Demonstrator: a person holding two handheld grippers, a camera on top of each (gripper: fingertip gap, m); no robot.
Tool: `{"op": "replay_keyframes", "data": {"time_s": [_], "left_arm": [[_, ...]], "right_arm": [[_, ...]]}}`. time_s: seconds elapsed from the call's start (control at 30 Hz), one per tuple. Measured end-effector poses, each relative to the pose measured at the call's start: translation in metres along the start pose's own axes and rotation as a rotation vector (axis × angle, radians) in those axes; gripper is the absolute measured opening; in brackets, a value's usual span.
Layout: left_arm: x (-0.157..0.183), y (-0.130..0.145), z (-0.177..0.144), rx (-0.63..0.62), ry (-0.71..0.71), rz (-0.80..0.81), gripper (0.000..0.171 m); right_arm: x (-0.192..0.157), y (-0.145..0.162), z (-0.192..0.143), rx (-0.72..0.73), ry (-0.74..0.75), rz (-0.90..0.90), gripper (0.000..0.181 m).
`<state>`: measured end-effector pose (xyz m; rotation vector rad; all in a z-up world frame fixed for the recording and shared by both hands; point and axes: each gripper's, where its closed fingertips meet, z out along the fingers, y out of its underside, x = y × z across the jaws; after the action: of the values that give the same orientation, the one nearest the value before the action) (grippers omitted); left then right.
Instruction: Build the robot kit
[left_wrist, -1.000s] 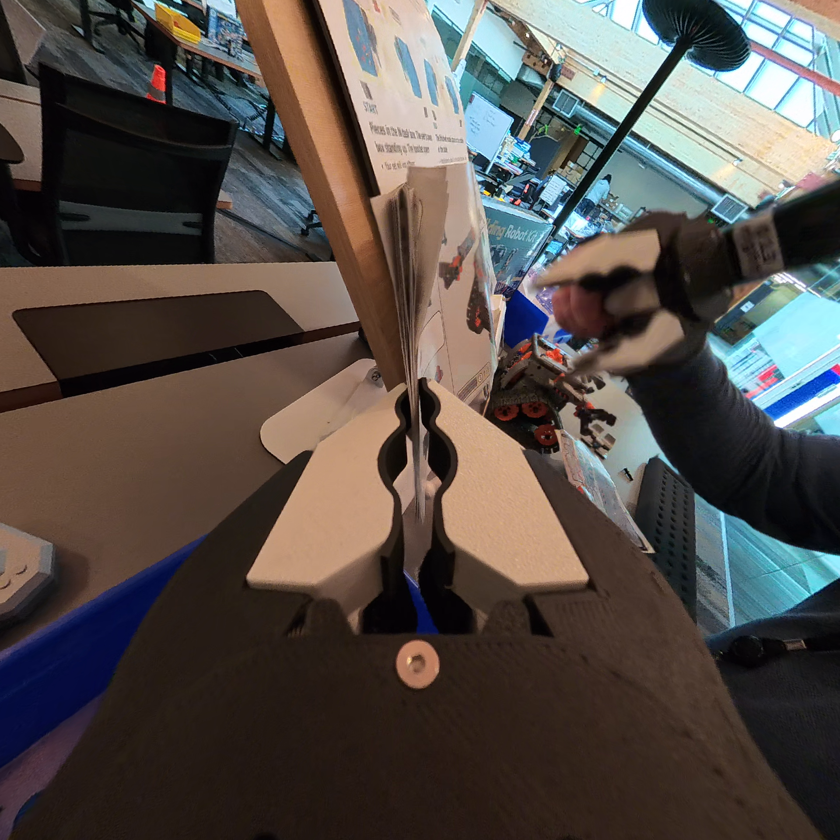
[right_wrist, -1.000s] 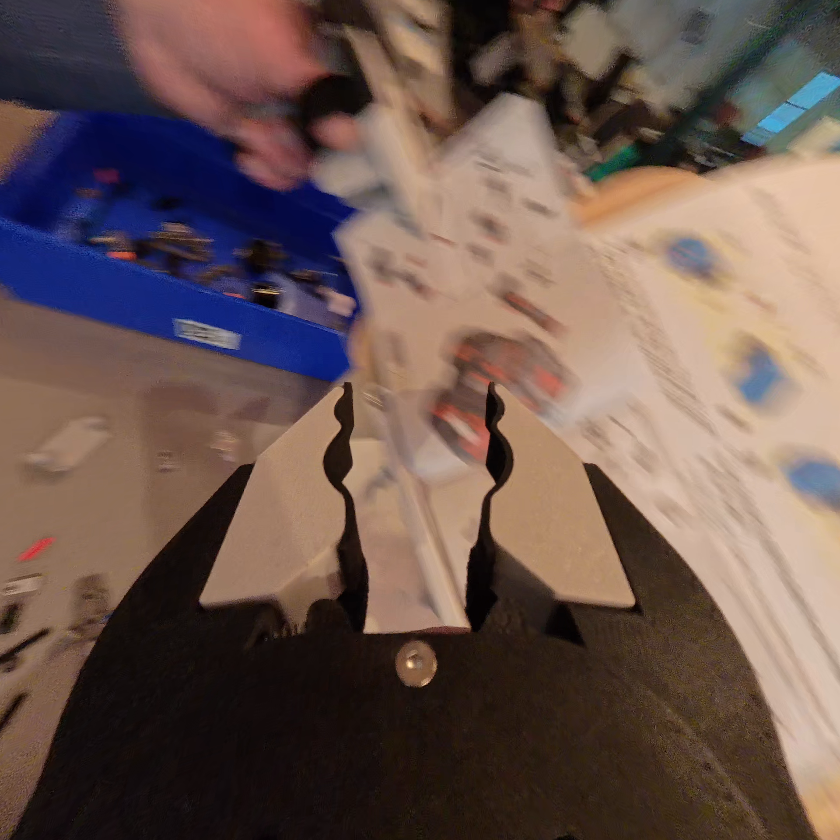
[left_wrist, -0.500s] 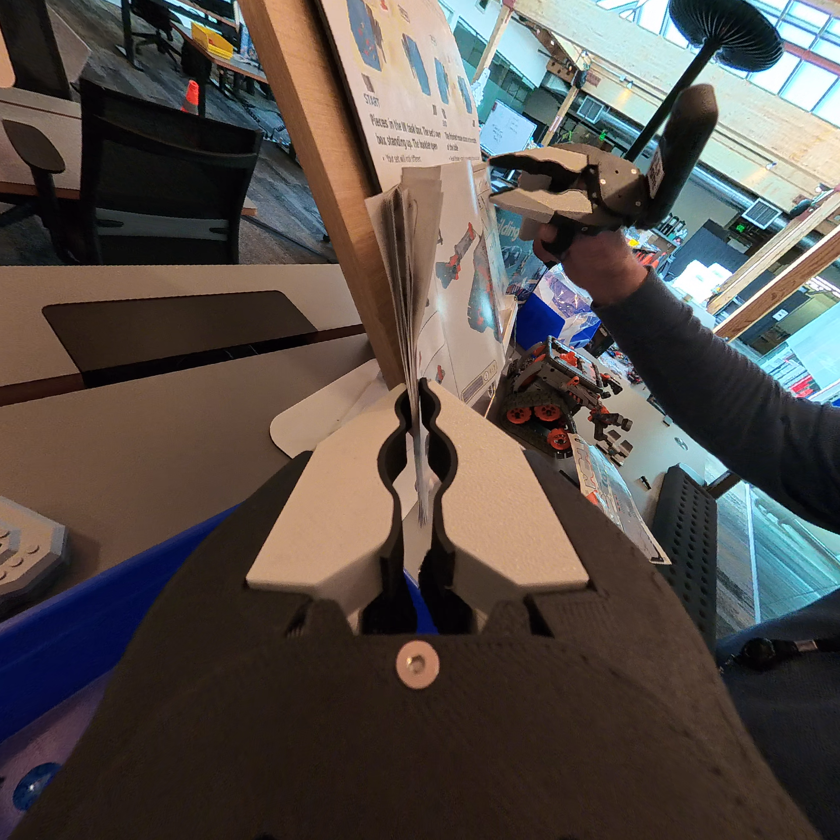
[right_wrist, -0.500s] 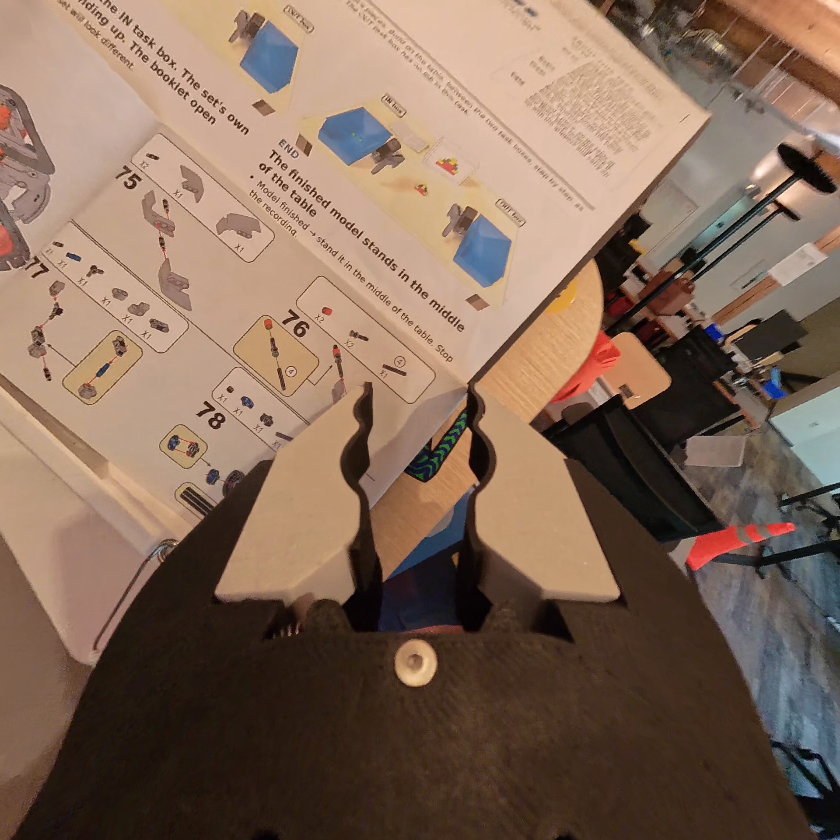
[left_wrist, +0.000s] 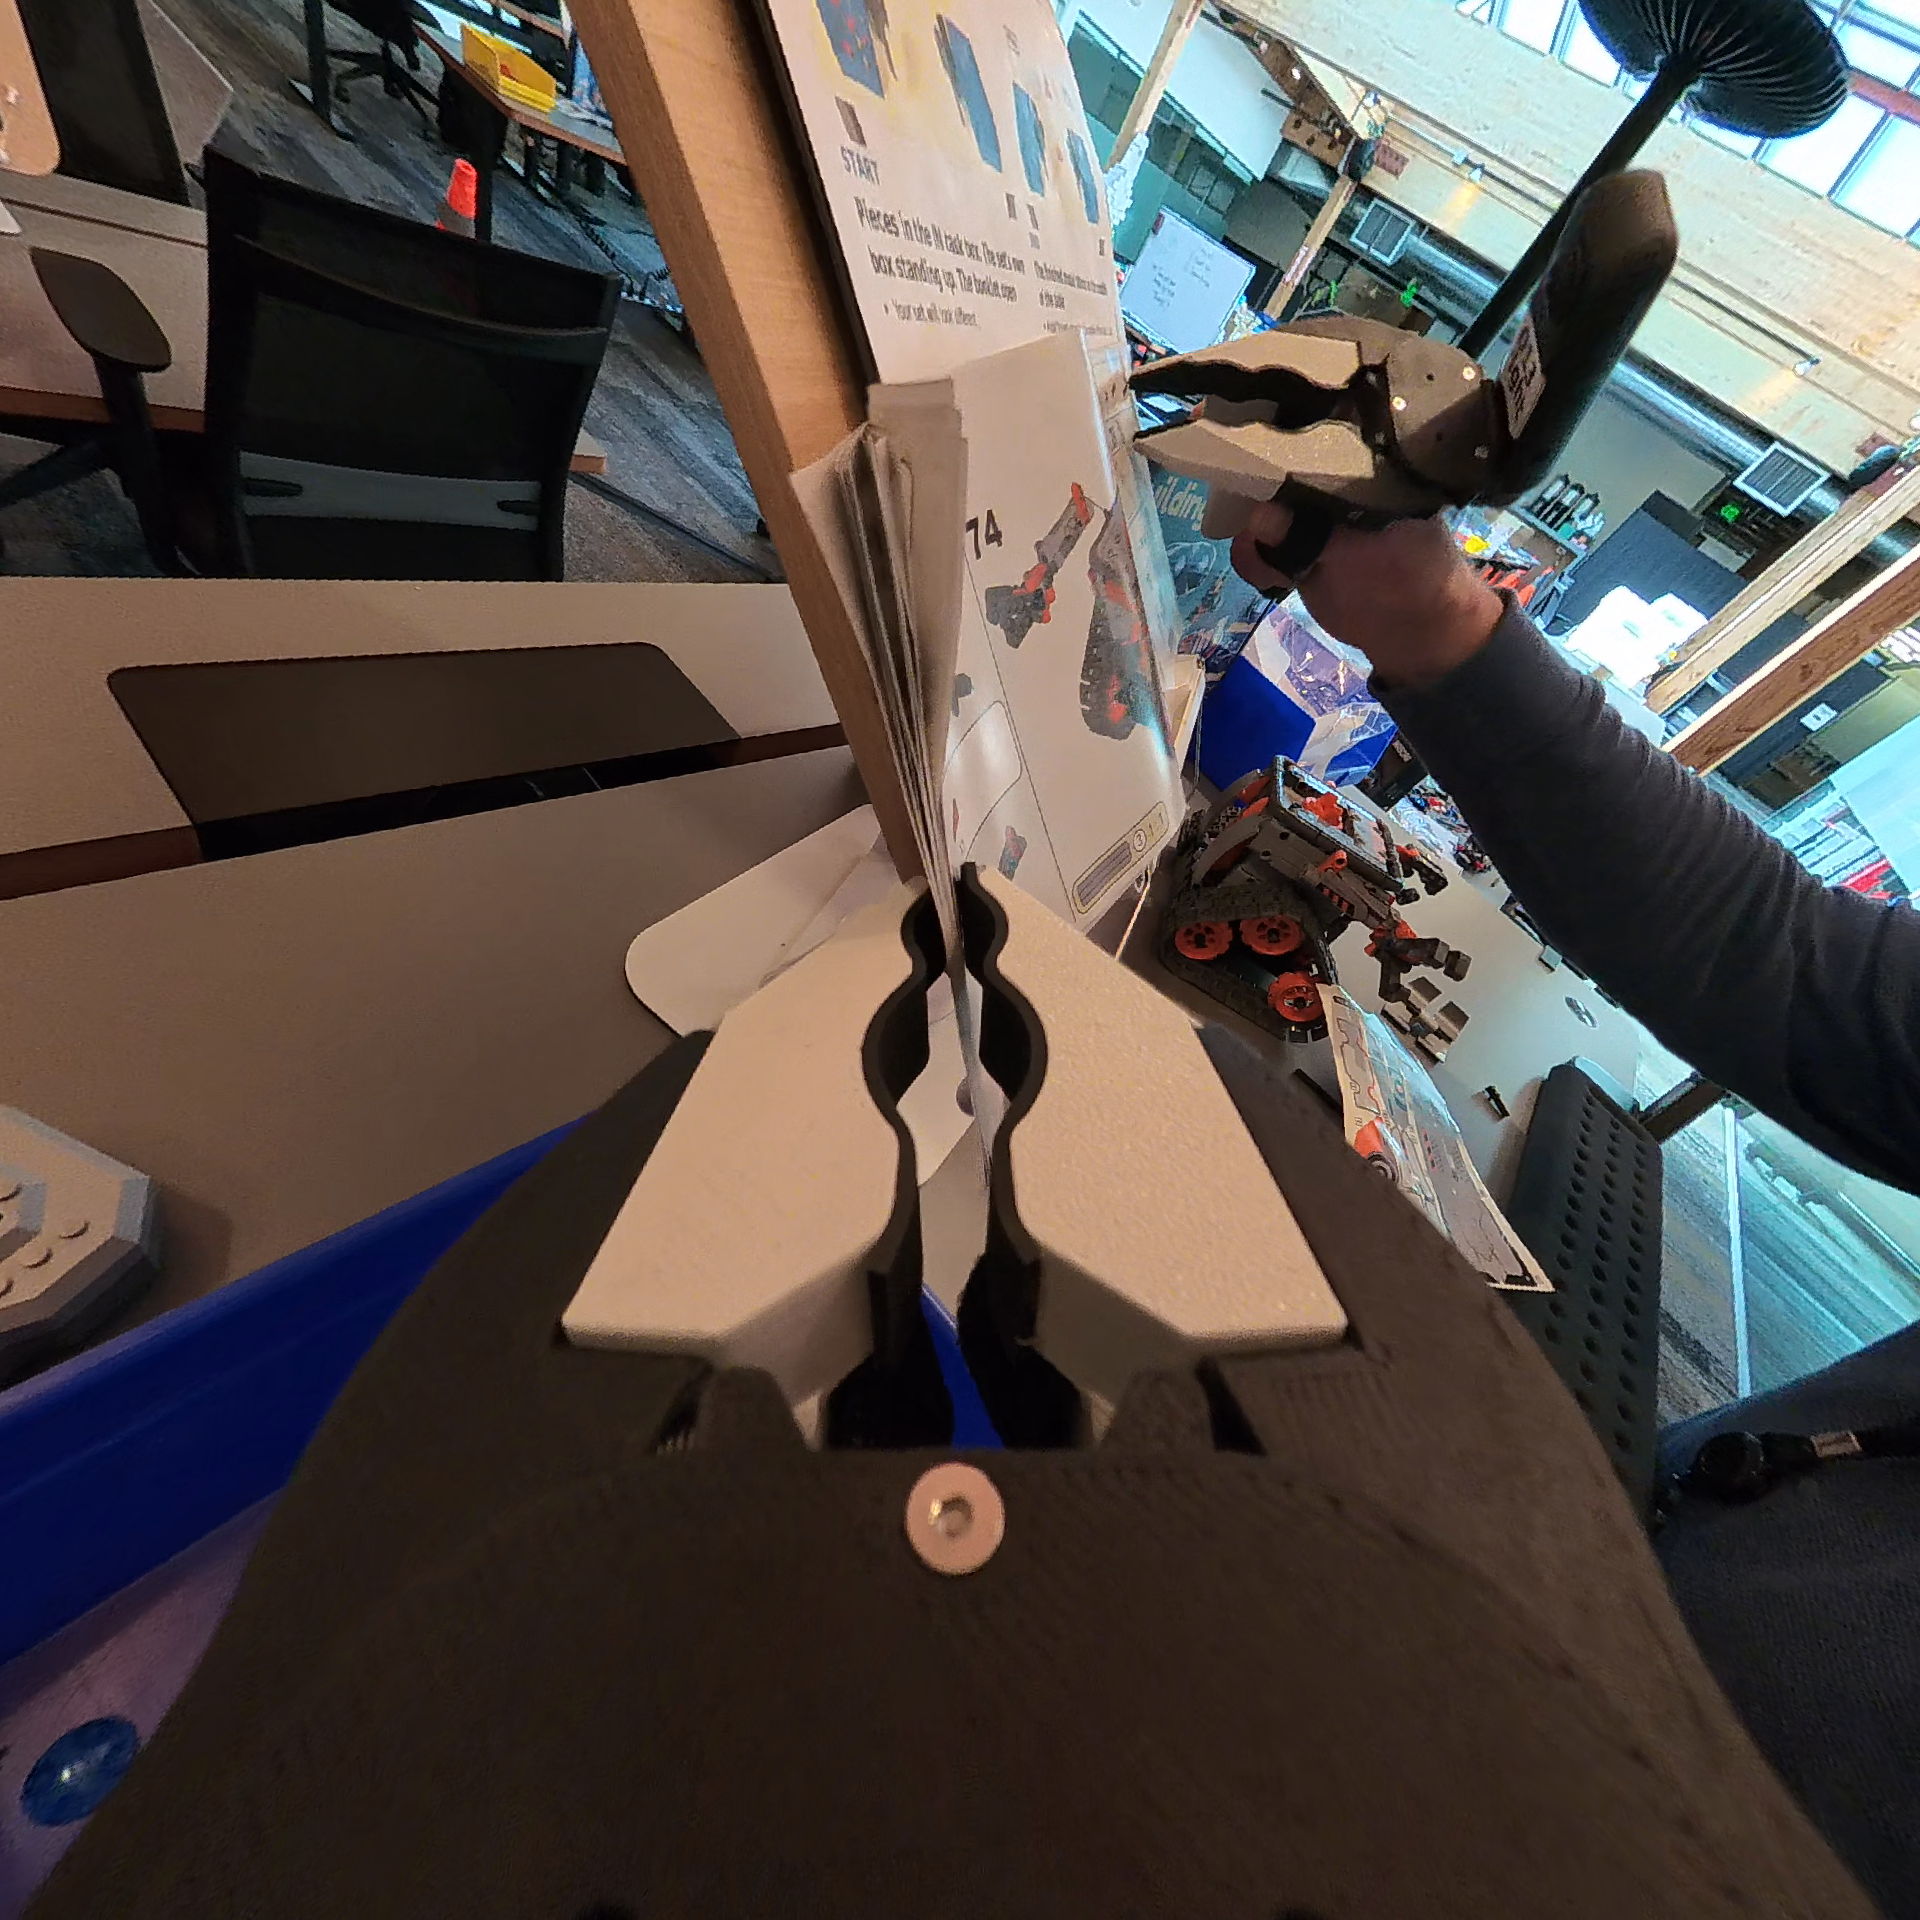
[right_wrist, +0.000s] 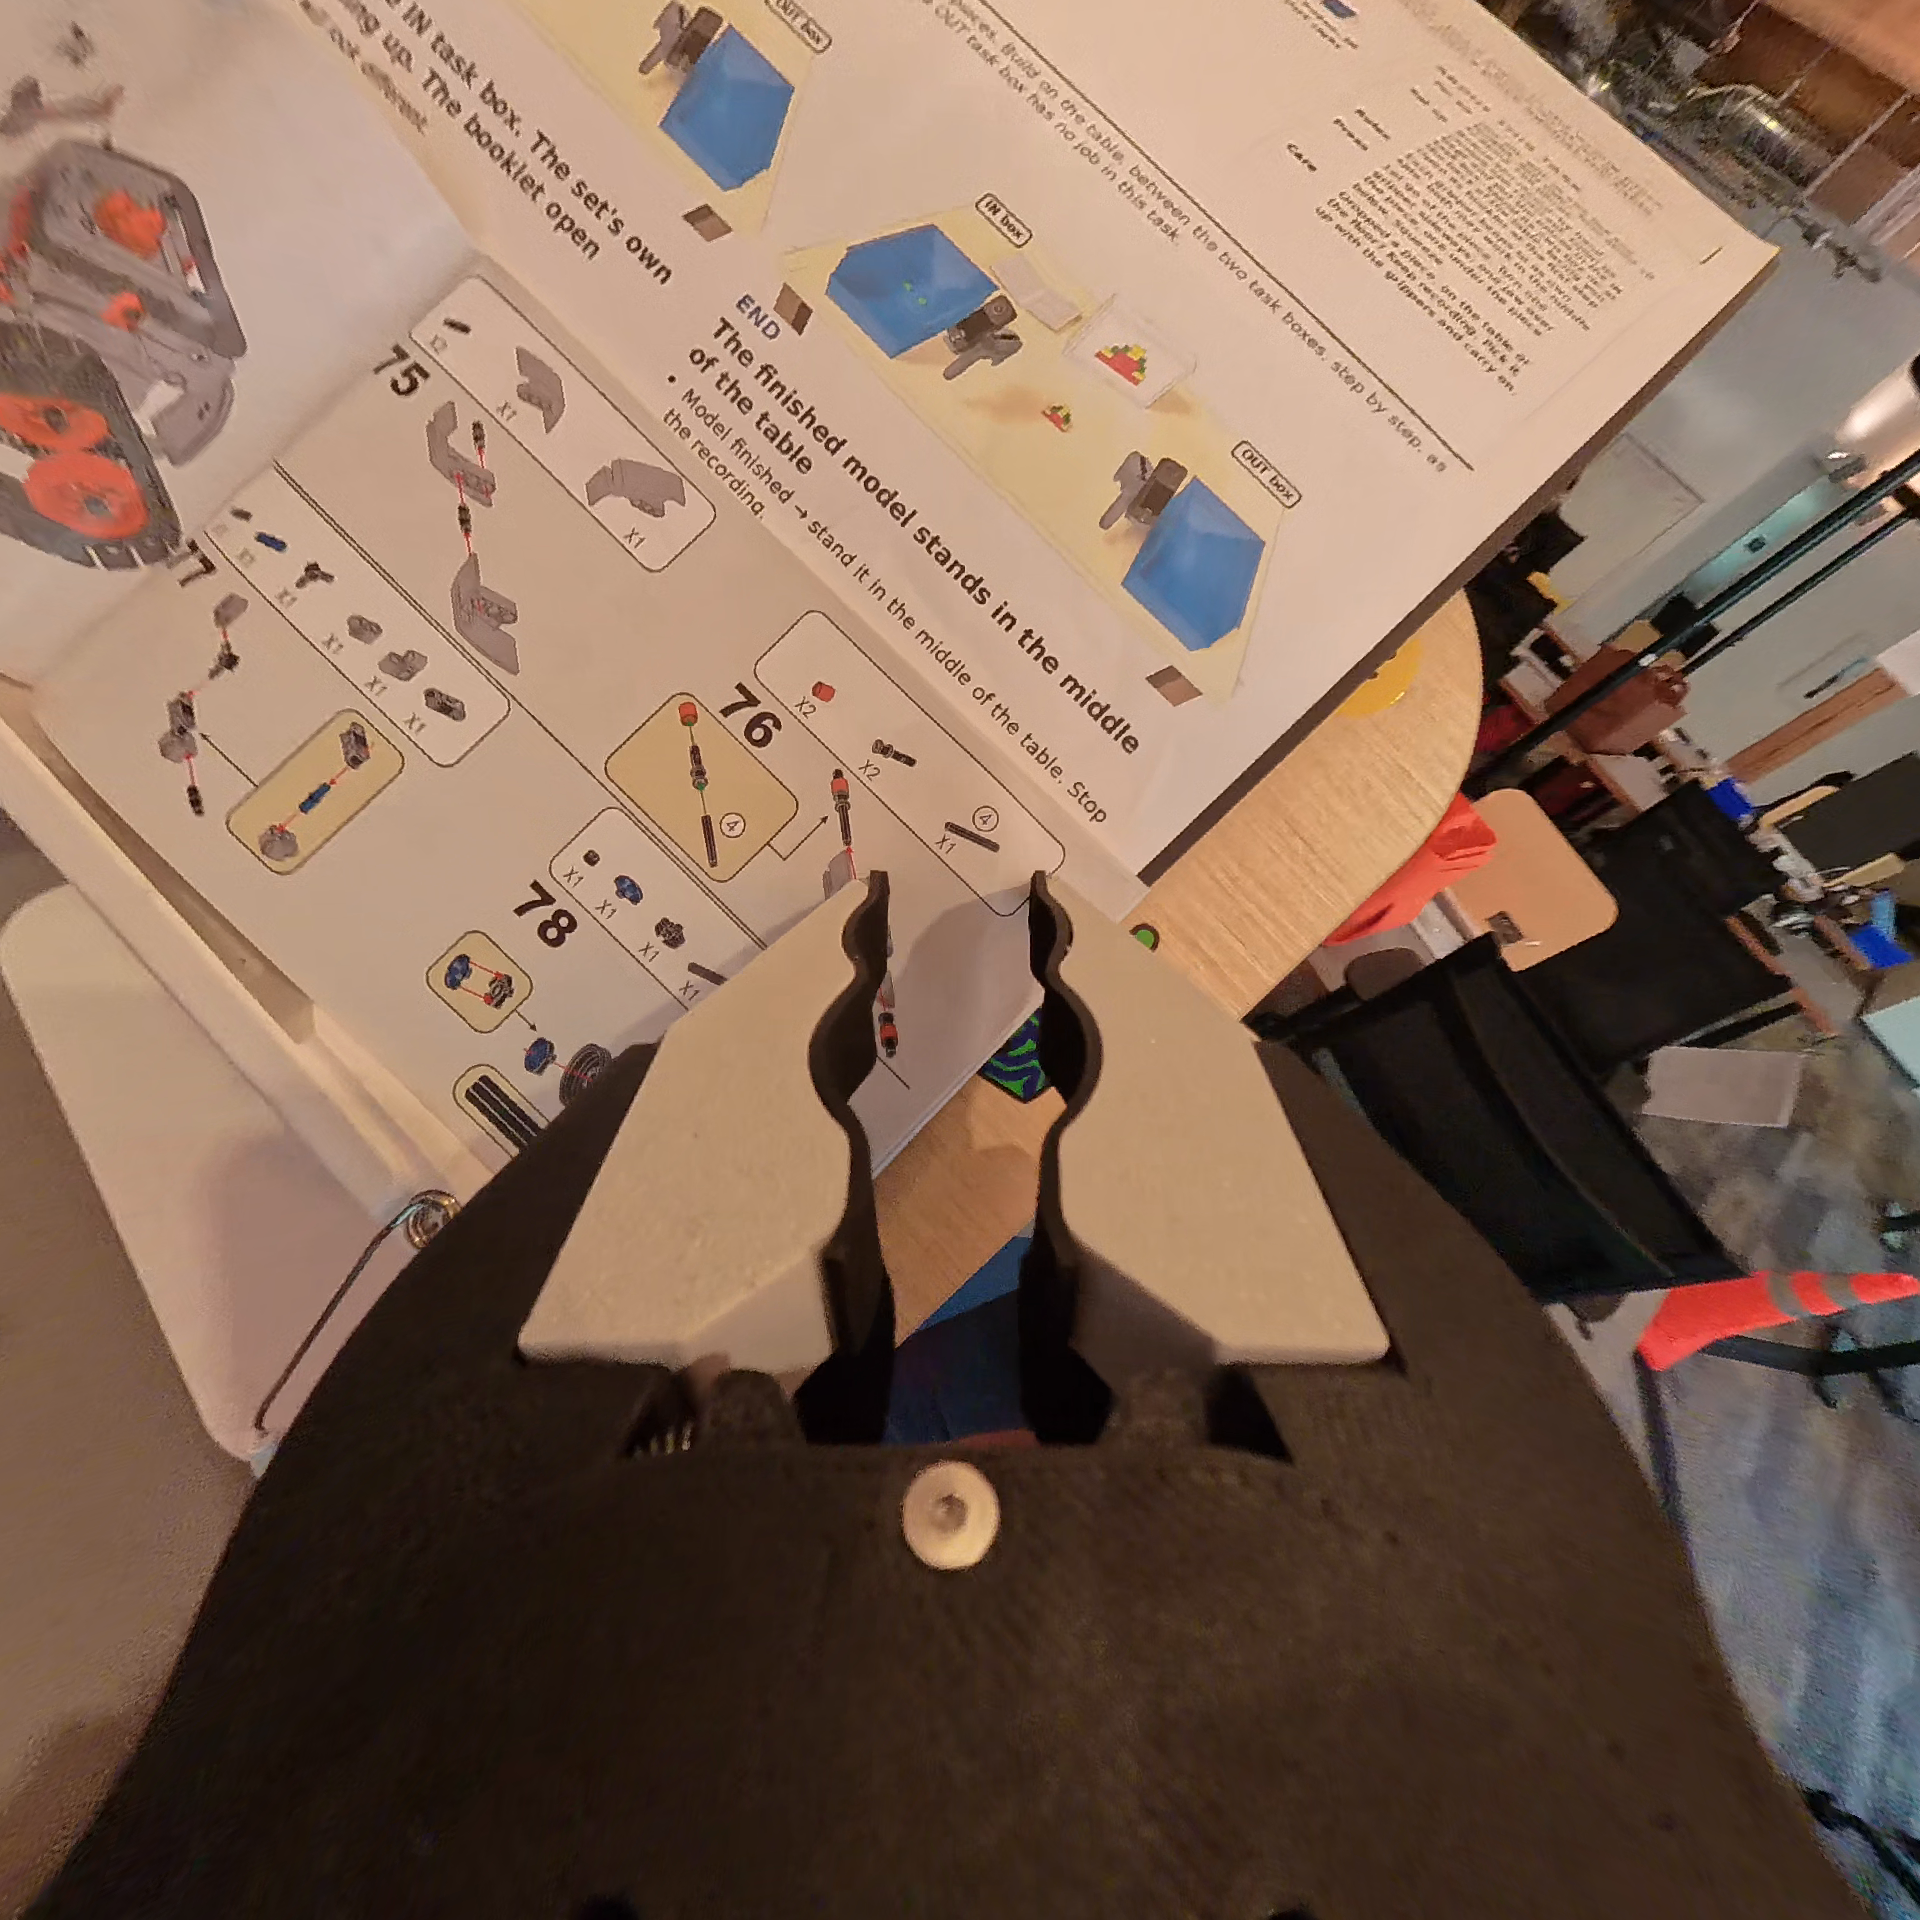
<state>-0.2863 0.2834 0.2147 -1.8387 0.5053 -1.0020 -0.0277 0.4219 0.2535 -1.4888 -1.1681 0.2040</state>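
Grey fingers of the left tool (left_wrist: 956, 883) are clamped on the lower edge of a sheaf of pages of a booklet (left_wrist: 1023, 623), the paper pinched edge-on between them. The booklet stands open on a white stand (left_wrist: 727, 935), leaning against a wooden board (left_wrist: 727, 312) that carries a printed sheet (left_wrist: 935, 156). The right tool (left_wrist: 1148, 416), held in a hand (left_wrist: 1351, 592), hovers at the booklet's upper right corner with its fingers apart and nothing between them; whether it touches the page cannot be told. In its own view the right tool (right_wrist: 956, 894) faces the open page (right_wrist: 468, 675) of part diagrams, its tips over the page's outer edge, with the sheet (right_wrist: 1039, 260) behind it. On the grey bench (left_wrist: 364, 987) beyond the booklet sits a tracked model (left_wrist: 1278, 894) with orange wheels, and a loose printed leaf (left_wrist: 1423, 1143) lies near it. A blue bin (left_wrist: 208, 1403) is just under the left tool. A black chair (left_wrist: 395, 395) stands behind the bench, and an orange cone (right_wrist: 1766, 1309) lies on the floor.
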Motion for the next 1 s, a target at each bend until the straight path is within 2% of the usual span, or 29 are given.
{"op": "replay_keyframes", "data": {"time_s": [0.03, 0.13, 0.43, 0.53, 0.57, 0.63, 0.7, 0.77, 0.97, 1.0], "left_arm": [[0.0, 0.0, 0.0, -0.003, -0.002, 0.003, 0.0], [0.001, 0.0, -0.001, -0.004, 0.0, 0.003, 0.0], [0.001, -0.001, -0.003, -0.009, -0.006, 0.01, 0.0], [0.0, 0.0, -0.002, -0.011, -0.01, 0.009, 0.0], [0.0, 0.0, -0.002, -0.01, -0.01, 0.009, 0.0], [0.0, 0.0, -0.002, -0.011, -0.009, 0.008, 0.0], [0.0, -0.001, -0.002, -0.014, -0.011, 0.01, 0.0], [0.001, -0.002, -0.002, -0.013, -0.009, 0.01, 0.0], [0.001, -0.003, -0.002, -0.017, -0.007, 0.013, 0.0], [0.001, -0.003, -0.002, -0.018, -0.007, 0.013, 0.0]], "right_arm": [[0.001, -0.002, -0.001, 0.015, -0.012, 0.022, 0.026], [0.008, -0.003, -0.003, 0.05, -0.004, 0.079, 0.051], [0.011, -0.002, -0.001, 0.021, 0.087, -0.043, 0.037], [0.014, 0.0, -0.004, 0.014, 0.112, -0.076, 0.002], [0.012, 0.001, -0.003, 0.018, 0.103, -0.074, 0.0], [0.012, 0.001, -0.003, 0.034, 0.109, -0.069, 0.0], [0.018, -0.004, -0.007, 0.063, 0.137, -0.042, 0.024], [0.017, -0.001, -0.004, 0.047, 0.105, -0.005, 0.034], [0.012, -0.001, -0.002, 0.047, 0.078, 0.003, 0.023], [0.008, -0.001, -0.002, 0.047, 0.057, 0.015, 0.016]]}}
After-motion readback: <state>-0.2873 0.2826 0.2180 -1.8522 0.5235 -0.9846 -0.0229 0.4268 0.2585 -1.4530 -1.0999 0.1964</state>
